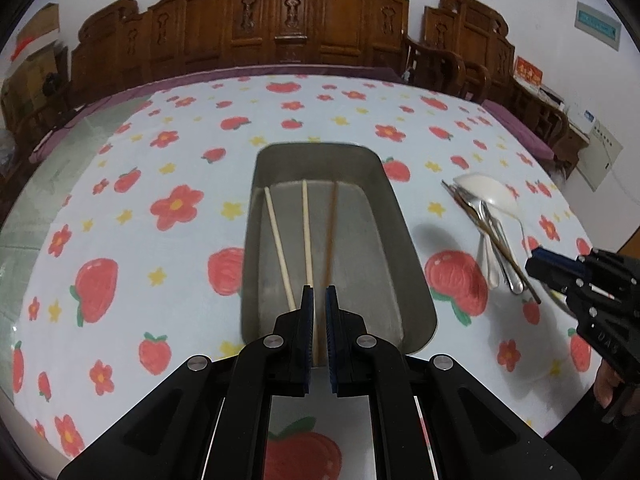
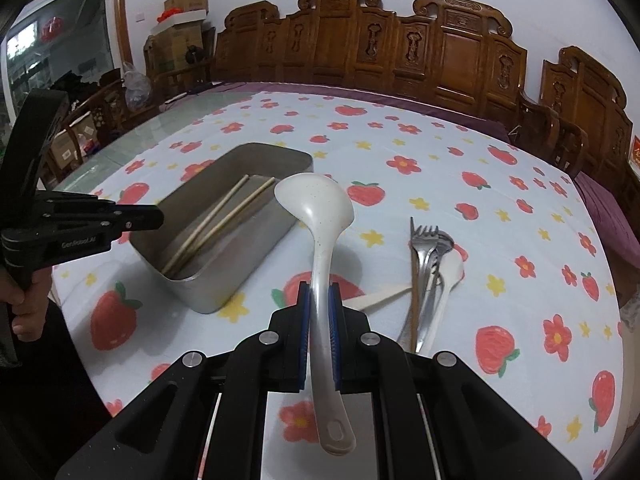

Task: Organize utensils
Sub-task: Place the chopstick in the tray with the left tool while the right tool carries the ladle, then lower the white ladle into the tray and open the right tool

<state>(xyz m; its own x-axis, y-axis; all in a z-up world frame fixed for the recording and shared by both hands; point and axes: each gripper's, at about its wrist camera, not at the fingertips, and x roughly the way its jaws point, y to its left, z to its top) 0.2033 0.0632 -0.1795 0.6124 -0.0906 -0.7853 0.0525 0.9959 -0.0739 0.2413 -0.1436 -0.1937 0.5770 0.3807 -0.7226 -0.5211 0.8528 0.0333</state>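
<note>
A grey metal tray (image 1: 404,248) (image 2: 224,292) holds three chopsticks (image 1: 306,232) (image 2: 224,220). My left gripper (image 1: 319,296) hovers over the tray's near end, jaws narrowly apart and empty; it also shows in the right wrist view (image 2: 148,216). My right gripper (image 2: 319,296) is shut on the handle of a white ladle (image 2: 316,208), held above the cloth right of the tray. A pile of forks (image 2: 426,248), a white spoon (image 2: 450,276) and a brown chopstick (image 2: 414,280) lies on the cloth to the right. In the left wrist view the pile (image 1: 496,236) lies beside the right gripper (image 1: 538,264).
The table carries a white cloth with strawberries and flowers (image 1: 160,208) (image 2: 500,208). Carved wooden chairs (image 1: 288,20) (image 2: 420,48) line the far edge. Cardboard boxes (image 2: 184,4) stand at the back left.
</note>
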